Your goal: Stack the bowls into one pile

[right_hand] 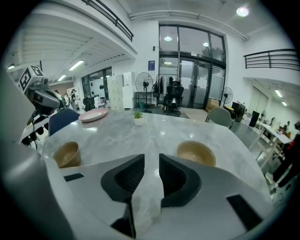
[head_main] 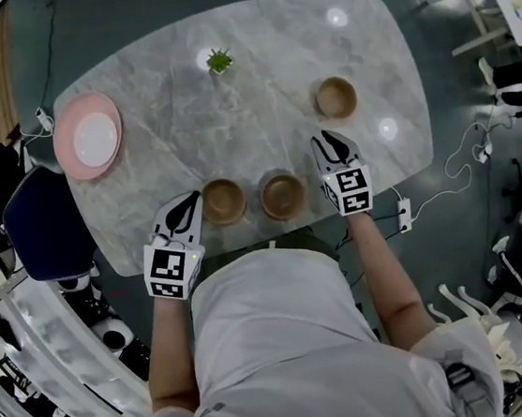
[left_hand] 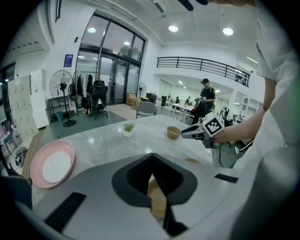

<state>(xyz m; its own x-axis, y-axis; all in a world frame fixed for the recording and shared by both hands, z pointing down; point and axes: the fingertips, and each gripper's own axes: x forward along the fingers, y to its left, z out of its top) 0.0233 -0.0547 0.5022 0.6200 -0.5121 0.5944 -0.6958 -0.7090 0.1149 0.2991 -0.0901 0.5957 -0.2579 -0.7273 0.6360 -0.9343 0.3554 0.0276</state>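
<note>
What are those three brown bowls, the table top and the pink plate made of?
The bowls look like wood or bamboo: matte, warm tan-brown; tinted plastic is possible. The table top looks like polished grey marble or a laminate copy: pale veining, bright lamp reflections. The pink plate looks like ceramic or melamine: smooth, even colour, white centre.

Three tan bowls stand upright, empty and unstacked. The left bowl point(head_main: 223, 201) and middle bowl point(head_main: 283, 196) sit side by side at lower centre, near but apart. The third bowl point(head_main: 335, 97) sits alone at upper right.
</note>
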